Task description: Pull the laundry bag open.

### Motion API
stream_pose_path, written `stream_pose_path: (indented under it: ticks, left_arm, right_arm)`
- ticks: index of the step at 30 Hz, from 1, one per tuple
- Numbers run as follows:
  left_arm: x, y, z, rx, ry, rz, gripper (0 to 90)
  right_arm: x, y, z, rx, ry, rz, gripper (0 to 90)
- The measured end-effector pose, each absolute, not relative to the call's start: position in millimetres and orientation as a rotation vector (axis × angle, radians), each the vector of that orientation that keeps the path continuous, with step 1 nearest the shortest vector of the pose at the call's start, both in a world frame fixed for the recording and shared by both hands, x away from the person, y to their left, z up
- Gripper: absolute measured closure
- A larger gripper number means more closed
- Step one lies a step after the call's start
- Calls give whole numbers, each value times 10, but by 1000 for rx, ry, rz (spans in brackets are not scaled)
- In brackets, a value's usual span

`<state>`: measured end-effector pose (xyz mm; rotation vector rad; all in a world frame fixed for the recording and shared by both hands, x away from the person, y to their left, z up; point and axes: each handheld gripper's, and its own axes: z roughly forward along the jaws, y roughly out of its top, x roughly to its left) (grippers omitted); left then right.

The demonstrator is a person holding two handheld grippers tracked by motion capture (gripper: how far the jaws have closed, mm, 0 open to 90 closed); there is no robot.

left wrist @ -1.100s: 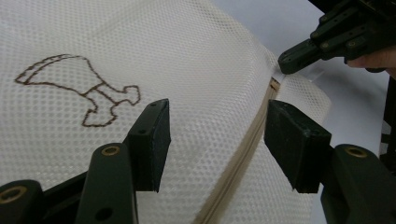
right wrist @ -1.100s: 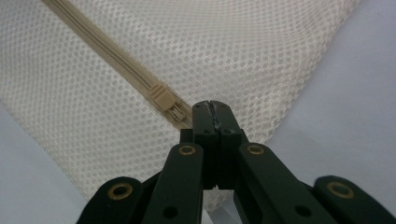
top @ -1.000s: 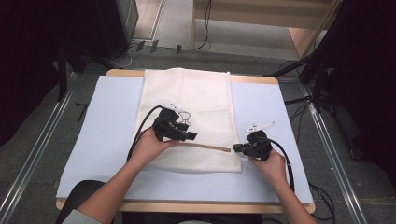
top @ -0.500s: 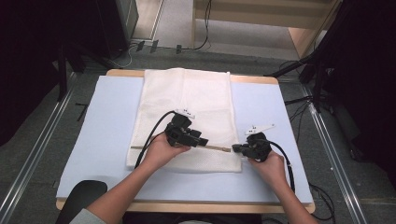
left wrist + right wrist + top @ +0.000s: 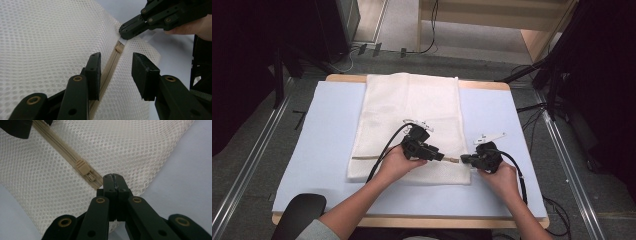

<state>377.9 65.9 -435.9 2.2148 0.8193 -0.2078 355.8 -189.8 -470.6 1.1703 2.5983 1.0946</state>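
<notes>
High view, subject: white mesh bag (image 5: 412, 125) lies flat on the pale blue mat (image 5: 327, 135), lengthwise away from the person, its near end close to the table's front edge.
Zipper: tan zipper (image 5: 110, 67) runs across the bag's near end; in the right gripper view the slider (image 5: 82, 167) sits near the zipper's end, just short of the bag's corner.
Right gripper: right gripper (image 5: 113, 180) has its jaws pressed together on the bag's edge at the zipper's end — a pinch on the mesh bag, beside the slider and not on it. In the left gripper view it (image 5: 132, 27) clamps a white tab of fabric just past the zipper's tip.
Left gripper: left gripper (image 5: 116, 72) stands with jaws well apart, straddling the zipper line — one jaw on each side, holding nothing. Whether the pads touch the mesh cannot be told.
Spacing: in the high view the two grippers (image 5: 432, 152) (image 5: 474, 160) face each other along the zipper, near but apart.
Surroundings: mat covers a wooden table (image 5: 492, 85); cables on grey floor (image 5: 402, 55) beyond.
</notes>
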Motion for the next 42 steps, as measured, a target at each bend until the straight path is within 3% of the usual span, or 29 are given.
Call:
stream_pose_path:
  ticks: [5, 24, 32, 42]
  left_arm:
    - [3779, 558, -4420, 2249, 811, -232, 746]
    - [3868, 237, -4635, 2272, 842, -274, 747]
    - [3863, 173, -4665, 2276, 844, -272, 881]
    - [3908, 316, -4623, 2259, 873, -331, 891]
  right_arm:
    - [3554, -1889, -4702, 1160, 2598, 1080, 900]
    - [3536, -1874, -4693, 1167, 2592, 1066, 900]
    - [3531, -1866, -4691, 1143, 2591, 1056, 900]
    - [3525, -1864, -4699, 1107, 2596, 1055, 900]
